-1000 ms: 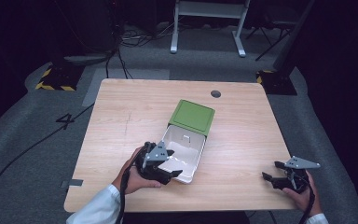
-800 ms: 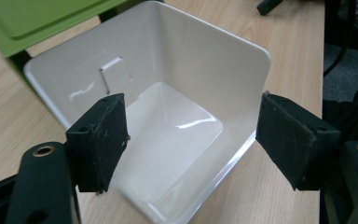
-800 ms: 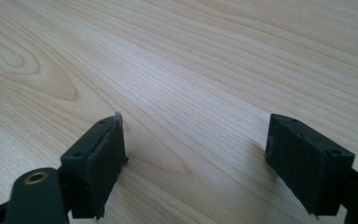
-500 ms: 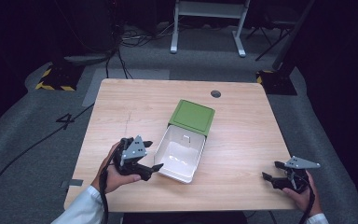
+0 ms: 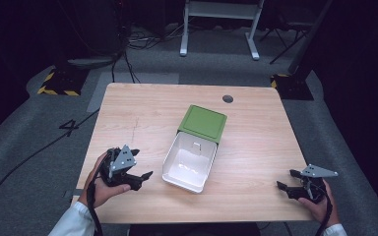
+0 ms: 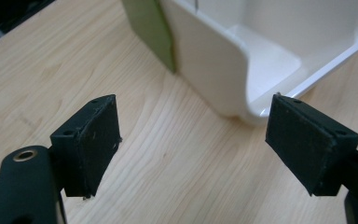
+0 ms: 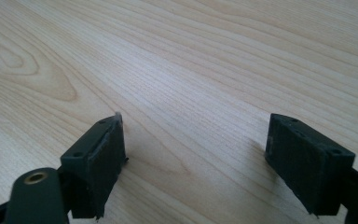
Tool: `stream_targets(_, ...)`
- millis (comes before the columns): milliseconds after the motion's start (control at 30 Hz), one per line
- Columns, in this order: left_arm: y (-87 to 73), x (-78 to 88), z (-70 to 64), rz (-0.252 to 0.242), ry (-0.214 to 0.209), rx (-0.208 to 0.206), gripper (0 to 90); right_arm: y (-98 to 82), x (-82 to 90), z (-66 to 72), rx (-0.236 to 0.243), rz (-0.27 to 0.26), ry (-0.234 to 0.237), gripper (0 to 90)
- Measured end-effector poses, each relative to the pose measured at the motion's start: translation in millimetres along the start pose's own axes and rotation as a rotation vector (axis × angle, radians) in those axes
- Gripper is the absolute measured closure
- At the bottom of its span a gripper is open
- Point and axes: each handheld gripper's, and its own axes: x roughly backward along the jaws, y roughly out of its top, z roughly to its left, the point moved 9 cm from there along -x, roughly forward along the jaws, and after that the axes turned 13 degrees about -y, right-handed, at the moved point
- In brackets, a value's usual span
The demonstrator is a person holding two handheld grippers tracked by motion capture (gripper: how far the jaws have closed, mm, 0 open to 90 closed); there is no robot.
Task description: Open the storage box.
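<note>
Left hand-held gripper [image 5: 145, 175]: jaws spread wide, nothing between them. It sat low over the desk [image 5: 142, 113], just beside the near-left corner of the white box [image 5: 189, 162] but apart from it. Judged: a stand-off posn, aimed at the box so the jaws could close on its wall or rim w/o re-orienting.

In the left gripper view, the box corner and rim lay directly ahead of the jaws, nearer the right-hand jaw; rim and jaw looked very close, contact could not be confirmed.

Right hand-held gripper [image 5: 282, 186]: jaws also wide, empty. It was held well apart from the box, near the desk's front edge. Judged: parked clear, leaving the box to the left side.

Box was open and looked empty; green lid [image 5: 204, 123] lay tipped back on the side farthest from both grippers, apparently hinged to it. Judged: left open for loading or inspection.

Not resolvable:
- hinge type; small fitting on the box's inner far wall.
- box interior partly washed out by glare.
- dark round mark [image 5: 228, 99] beyond the lid, prob. a cable port.
</note>
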Motion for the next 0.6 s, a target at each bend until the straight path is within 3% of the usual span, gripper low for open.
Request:
stream_targets(467, -66.7, -13.7, 27.7, 0.107, 0.058, 0.123, 18.4, 0.0, 0.1, -0.1, 0.001, -0.001, -0.001, 19.8)
stream_targets(600, -75.2, -14.6, 32.9, 0.092, 0.06, 0.159, 18.2, -0.1, 0.1, -0.1, 0.001, 0.0, -0.001, 19.9)
